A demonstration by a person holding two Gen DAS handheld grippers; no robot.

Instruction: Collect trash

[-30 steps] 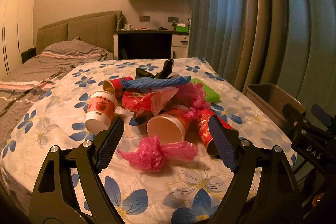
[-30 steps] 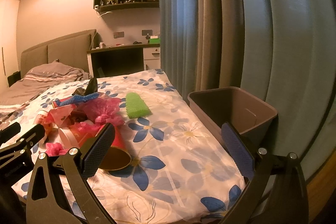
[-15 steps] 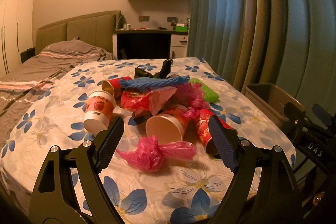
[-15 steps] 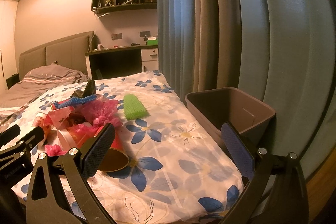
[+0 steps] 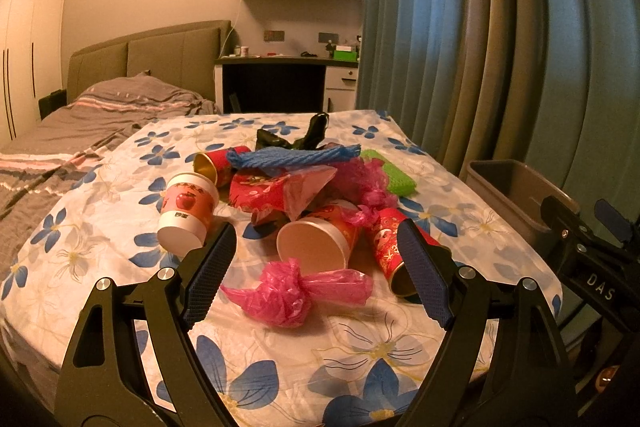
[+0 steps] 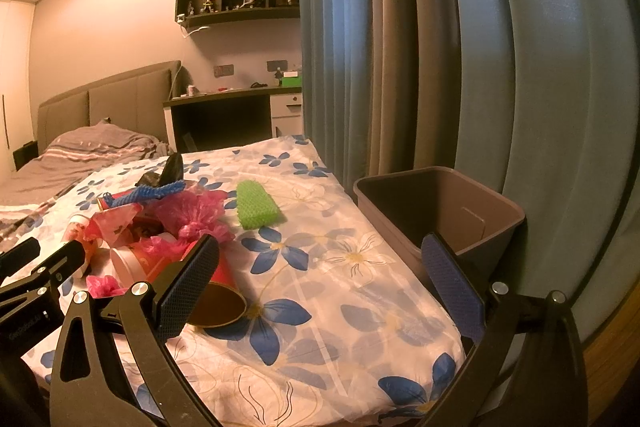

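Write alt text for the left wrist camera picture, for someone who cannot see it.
An open black claw hovers, holding nothing, over a pile of trash on a flowered bedsheet: paper cups, a knotted pink plastic bag, blue netting. A brown bin stands beside the bed by the blue curtains.

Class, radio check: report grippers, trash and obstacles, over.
Left gripper and right gripper open, empty. Trash pile on bedspread. Bin empty. Nothing blocking.
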